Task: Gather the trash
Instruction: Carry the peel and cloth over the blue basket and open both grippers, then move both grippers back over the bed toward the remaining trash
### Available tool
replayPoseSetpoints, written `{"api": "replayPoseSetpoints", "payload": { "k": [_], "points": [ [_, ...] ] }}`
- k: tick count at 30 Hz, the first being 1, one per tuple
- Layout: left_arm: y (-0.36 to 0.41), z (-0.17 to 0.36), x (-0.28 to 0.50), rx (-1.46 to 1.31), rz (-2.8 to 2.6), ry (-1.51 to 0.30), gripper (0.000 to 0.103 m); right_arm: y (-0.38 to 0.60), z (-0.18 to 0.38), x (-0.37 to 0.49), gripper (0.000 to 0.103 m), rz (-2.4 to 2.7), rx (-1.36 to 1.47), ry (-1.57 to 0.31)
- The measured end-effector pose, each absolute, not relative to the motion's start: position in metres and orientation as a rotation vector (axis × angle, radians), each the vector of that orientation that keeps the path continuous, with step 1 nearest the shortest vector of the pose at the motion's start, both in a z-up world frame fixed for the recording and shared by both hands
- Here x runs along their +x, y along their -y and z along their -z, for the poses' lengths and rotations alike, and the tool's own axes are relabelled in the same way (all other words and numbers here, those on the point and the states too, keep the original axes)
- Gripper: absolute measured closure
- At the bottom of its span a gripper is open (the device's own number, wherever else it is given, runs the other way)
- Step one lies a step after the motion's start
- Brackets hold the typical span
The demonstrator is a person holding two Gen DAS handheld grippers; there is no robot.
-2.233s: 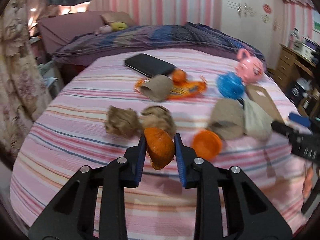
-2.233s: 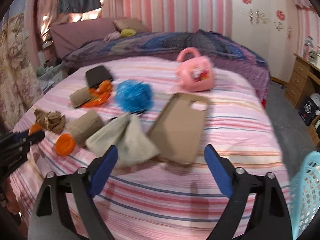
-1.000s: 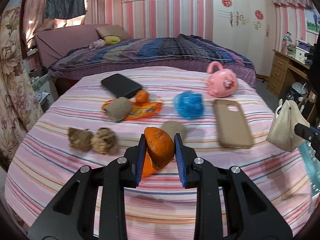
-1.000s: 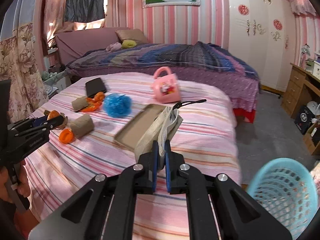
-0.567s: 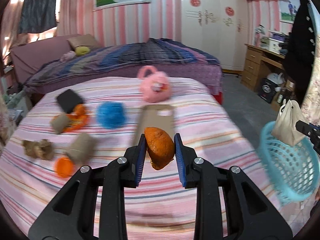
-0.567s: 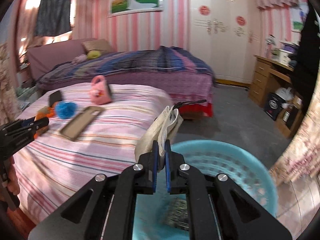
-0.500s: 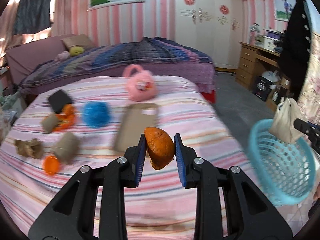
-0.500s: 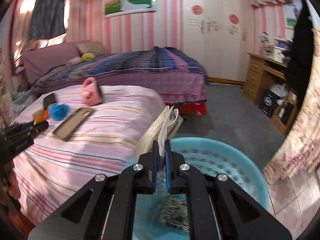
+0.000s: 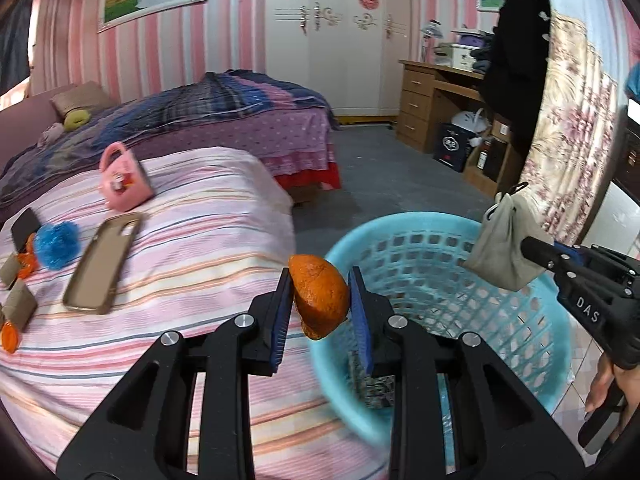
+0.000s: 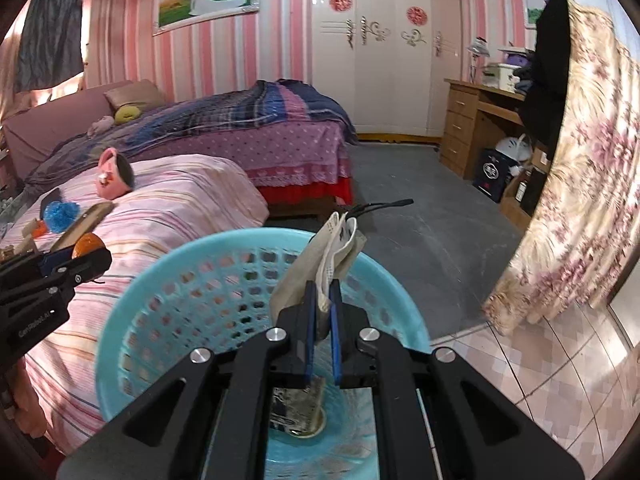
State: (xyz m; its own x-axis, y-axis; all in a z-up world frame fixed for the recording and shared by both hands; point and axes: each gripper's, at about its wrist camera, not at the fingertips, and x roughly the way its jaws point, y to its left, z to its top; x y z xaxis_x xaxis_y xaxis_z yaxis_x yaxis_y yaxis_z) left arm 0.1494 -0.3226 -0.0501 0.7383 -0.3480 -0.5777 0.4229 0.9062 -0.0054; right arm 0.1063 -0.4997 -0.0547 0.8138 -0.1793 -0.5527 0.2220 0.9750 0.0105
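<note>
Pinching dimpled orange peel [image 9: 319, 299] beside the perforated plastic basket [image 9: 420, 256].

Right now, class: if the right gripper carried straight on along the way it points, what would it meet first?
Probably the blue basket: the right gripper, shut on the cloth bag, points down into it, likely toward its far inner wall.
</note>
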Motion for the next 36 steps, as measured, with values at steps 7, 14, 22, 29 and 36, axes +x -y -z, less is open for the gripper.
{"api": "replayPoseSetpoints", "payload": {
  "k": [7,14,22,29,36],
  "points": [
    [0.346,0.049,0.153,0.141,0.462,-0.604,0.034,0.511,0.059,0.101,0.096,0.211,0.098,-0.581],
    [0.318,0.039,0.165,0.13,0.385,-0.566,0.013,0.509,0.059,0.103,0.096,0.204,0.123,-0.58],
    [0.262,0.026,0.163,0.096,0.291,-0.531,0.008,0.496,0.063,0.116,0.078,0.203,0.119,-0.628],
    [0.212,0.017,0.161,0.102,0.227,-0.505,0.006,0.467,0.053,0.125,0.023,0.206,0.105,-0.612],
    [0.152,0.004,0.157,0.13,0.15,-0.463,0.006,0.414,0.036,0.14,0.006,0.189,0.065,-0.534]
  ]
}}
